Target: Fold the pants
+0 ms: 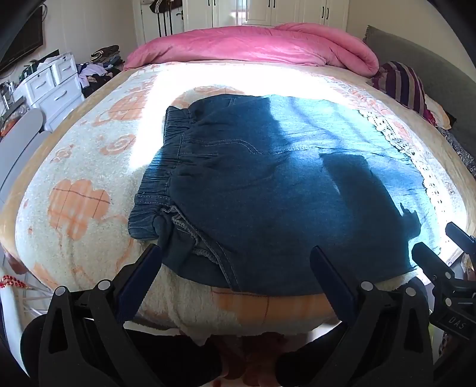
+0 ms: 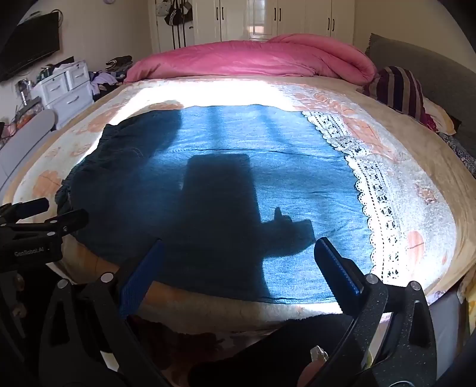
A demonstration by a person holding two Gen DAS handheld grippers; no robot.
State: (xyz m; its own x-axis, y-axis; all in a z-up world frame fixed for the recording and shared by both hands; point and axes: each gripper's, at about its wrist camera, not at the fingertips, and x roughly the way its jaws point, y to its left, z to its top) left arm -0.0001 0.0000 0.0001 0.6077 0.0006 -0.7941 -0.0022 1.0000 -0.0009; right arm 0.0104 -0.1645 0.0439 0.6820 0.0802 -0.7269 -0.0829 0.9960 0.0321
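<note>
Nearest the left wrist camera, the left gripper (image 1: 238,262), a black two-finger tool with dark blue ribbed pads, is hovering with its fingers spread wide apart and nothing between them. It is pointing down at the near edge of the bed, just above the crotch seam of the pants.

In the right wrist camera, the right gripper (image 2: 238,262), of the same build, is also hanging with its fingers wide apart and empty, over the near hem of the legs.

The blue denim pants with an elastic gathered waistband and white lace trim at the cuffs (image 1: 282,190) (image 2: 238,178) are lying flat across the bed, waistband to the left, lace cuffs to the right, one leg stacked on the other. Sunlight is falling across the far part of the fabric, while dark shadows of the grippers are covering the near part.

Under the pants, a cream fleece blanket with orange flower shapes (image 1: 77,208) (image 2: 416,208) is covering the bed.

Farther back, a rumpled pink quilt (image 1: 253,47) (image 2: 253,59) is lying along the far side. To the right, a striped maroon pillow (image 1: 401,83) (image 2: 401,89) is resting by a grey headboard (image 1: 431,68). At far left, a white chest of drawers (image 1: 53,86) is standing, with white wardrobe doors (image 2: 282,18) against the back wall.
</note>
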